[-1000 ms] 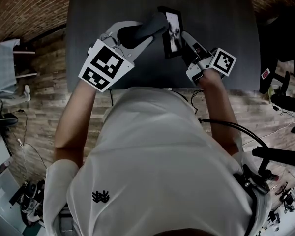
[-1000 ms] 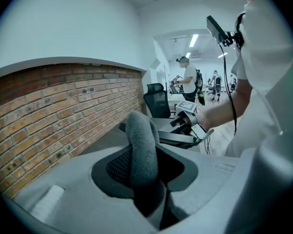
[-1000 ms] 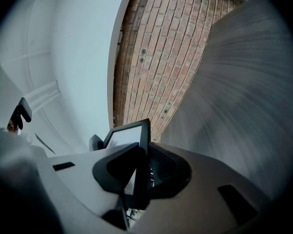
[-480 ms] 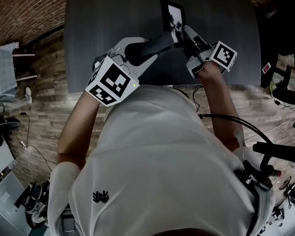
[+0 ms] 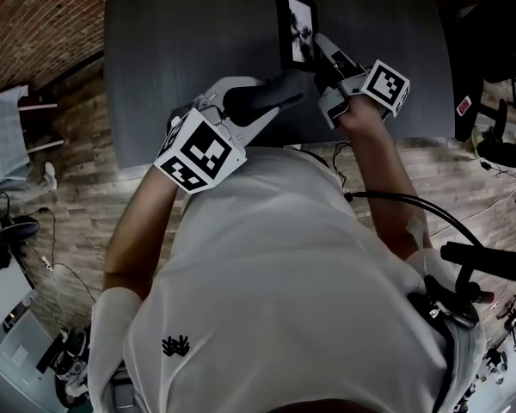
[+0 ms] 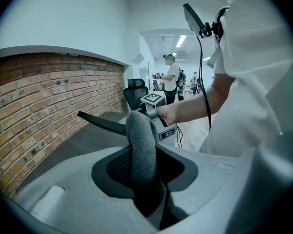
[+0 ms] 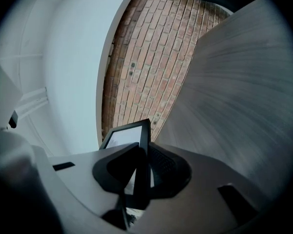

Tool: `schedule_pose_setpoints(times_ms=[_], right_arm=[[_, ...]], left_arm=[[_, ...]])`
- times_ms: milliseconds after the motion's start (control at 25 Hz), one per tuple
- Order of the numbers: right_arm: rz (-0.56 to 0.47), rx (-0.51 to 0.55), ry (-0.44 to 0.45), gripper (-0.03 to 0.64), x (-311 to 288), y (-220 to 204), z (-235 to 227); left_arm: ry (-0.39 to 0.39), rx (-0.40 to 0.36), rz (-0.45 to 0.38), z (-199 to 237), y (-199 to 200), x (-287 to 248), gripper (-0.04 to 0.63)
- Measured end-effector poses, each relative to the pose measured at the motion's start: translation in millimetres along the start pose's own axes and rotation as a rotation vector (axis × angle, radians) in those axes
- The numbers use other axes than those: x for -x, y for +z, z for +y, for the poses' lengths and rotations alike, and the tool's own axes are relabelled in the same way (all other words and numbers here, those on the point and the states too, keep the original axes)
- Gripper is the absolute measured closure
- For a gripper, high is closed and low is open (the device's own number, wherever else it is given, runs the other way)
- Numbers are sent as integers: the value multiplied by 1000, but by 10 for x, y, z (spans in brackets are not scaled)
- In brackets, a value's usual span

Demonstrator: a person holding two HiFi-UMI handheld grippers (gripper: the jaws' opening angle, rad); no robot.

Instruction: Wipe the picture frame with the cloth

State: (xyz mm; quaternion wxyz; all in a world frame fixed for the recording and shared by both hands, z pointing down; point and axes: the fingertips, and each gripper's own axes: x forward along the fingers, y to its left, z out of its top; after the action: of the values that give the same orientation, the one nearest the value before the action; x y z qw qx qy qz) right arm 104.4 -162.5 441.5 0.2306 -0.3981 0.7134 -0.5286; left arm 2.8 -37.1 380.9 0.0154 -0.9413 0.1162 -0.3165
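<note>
A black picture frame [image 5: 297,28] with a monochrome photo is held up above the dark table [image 5: 181,50]; my right gripper [image 5: 324,54] is shut on its lower edge. In the right gripper view the frame [image 7: 132,143] stands edge-on between the jaws. My left gripper [image 5: 279,93] is shut on a rolled grey cloth [image 5: 262,95], just below and left of the frame, a small gap apart. In the left gripper view the cloth [image 6: 140,150] fills the jaws, with the frame [image 6: 102,124] seen edge-on behind it.
The dark table's near edge [image 5: 258,149] runs along my body. Wood floor [image 5: 69,196] and a brick wall [image 5: 34,15] lie to the left. A cable [image 5: 396,200] trails at right. Office chairs [image 6: 136,89] and people [image 6: 172,77] stand far off.
My left gripper with the cloth has drawn back and down, away from the frame's face. The right gripper has carried the frame slightly farther over the table.
</note>
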Motion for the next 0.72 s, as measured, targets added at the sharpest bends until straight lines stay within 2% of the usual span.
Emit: schedule_pose_setpoints(times_ms=[160,480,640,720], right_arm=[[-2,-4,13,548,8,-15,55],[51,67,84,548,-61,-135,220],[67,-13,93,548,-91,-261,299],[75,-19,96,548,-79,-280,314]], left_arm=[[-24,4,20,-22,-55,-107,468],[-88,5,60,-73,-166,-424,468],[-105,10,92,-99,-267,-516,468],[-123,14,100,-121,-307,-587,468]])
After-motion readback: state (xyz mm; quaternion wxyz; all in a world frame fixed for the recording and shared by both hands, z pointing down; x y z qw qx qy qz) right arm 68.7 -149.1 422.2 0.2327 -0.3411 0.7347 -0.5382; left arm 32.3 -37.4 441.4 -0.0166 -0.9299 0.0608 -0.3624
